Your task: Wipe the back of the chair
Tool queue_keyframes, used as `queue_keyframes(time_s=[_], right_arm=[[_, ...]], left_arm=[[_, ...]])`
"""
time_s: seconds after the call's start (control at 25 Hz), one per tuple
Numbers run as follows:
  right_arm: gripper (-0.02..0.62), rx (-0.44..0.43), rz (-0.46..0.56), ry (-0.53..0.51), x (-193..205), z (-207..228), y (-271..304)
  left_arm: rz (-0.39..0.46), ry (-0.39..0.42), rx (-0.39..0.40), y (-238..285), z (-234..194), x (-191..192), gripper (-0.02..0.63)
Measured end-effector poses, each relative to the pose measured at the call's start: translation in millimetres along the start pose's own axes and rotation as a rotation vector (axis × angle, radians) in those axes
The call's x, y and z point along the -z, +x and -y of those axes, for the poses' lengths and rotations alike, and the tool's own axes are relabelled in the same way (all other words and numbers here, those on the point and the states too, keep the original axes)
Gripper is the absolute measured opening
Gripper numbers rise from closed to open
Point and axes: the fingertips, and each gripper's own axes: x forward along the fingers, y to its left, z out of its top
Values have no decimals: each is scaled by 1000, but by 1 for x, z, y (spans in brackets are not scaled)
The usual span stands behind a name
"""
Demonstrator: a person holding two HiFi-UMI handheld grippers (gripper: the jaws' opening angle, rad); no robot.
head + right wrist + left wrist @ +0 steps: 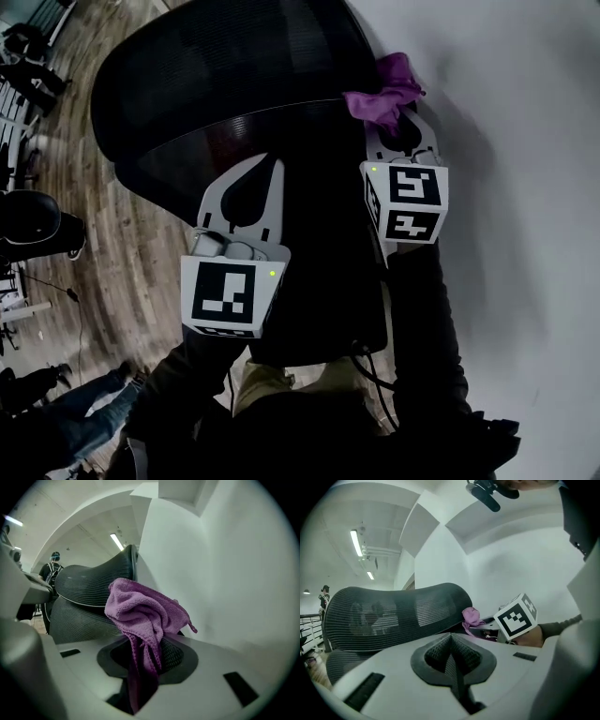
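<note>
From above, the black mesh chair back (pixel 225 66) fills the upper middle of the head view, curving down to a lower mesh panel (pixel 178 169). My right gripper (pixel 400 120) is shut on a crumpled purple cloth (pixel 386 89), held at the chair back's right edge by the wall. In the right gripper view the cloth (pixel 140 616) bunches over the jaws and hangs down between them, with the chair (pixel 93 581) just behind. My left gripper (pixel 270 169) hovers over the lower mesh with its jaws shut on nothing. The left gripper view shows the chair back (pixel 393 613) ahead and the cloth (pixel 471 617).
A white wall (pixel 525 141) stands close on the right, almost touching the chair. Wooden floor (pixel 112 244) lies to the left, with another dark chair (pixel 28 220) and a person's legs (pixel 66 403) at the lower left. A person (pixel 52 569) stands far off.
</note>
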Motion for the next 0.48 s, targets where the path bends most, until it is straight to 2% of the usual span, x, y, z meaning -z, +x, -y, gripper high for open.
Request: queue_keyframes(time_s=[0.24,0.36,0.48], right_arm=[[117,-11,-54,57,-7,-4,-3],[191,-52,-54,73,-10,-11,-1],[230,-115,-50,105,-14,-13,-2]], left_arm=[[25,-15,5,-16,-17,-5,9],[31,-40,-5,-16,-24,-6,9],[33,-48,-13,-10,-26,-9,9]])
